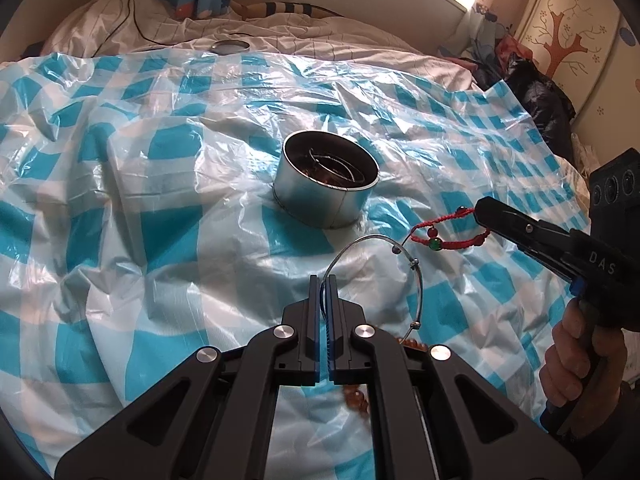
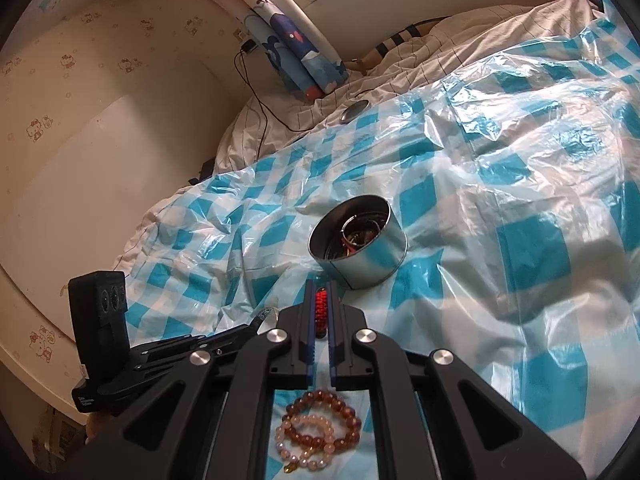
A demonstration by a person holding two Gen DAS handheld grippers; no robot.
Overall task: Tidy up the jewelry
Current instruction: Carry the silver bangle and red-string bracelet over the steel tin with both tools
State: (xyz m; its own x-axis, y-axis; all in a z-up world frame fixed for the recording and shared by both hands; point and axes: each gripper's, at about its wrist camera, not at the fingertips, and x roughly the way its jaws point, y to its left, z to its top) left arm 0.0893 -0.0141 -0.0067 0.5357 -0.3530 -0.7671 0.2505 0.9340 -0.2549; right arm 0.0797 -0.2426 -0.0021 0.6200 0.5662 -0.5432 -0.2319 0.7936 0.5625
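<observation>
The left gripper [image 1: 324,280] pinches the silver bangle [image 1: 404,264] and the right gripper [image 2: 320,300] pinches the red cord bracelet [image 1: 440,238], both just beside the tin [image 1: 320,200]. The bracelet's cord seems hooked on the bangle, so one may drag the other out.

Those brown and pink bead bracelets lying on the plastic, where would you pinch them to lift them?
Pinch the bead bracelets from above, across one strand at the outer edge. They lie flat, overlapping loops on the checked sheet, so only the bead strand gives purchase.
</observation>
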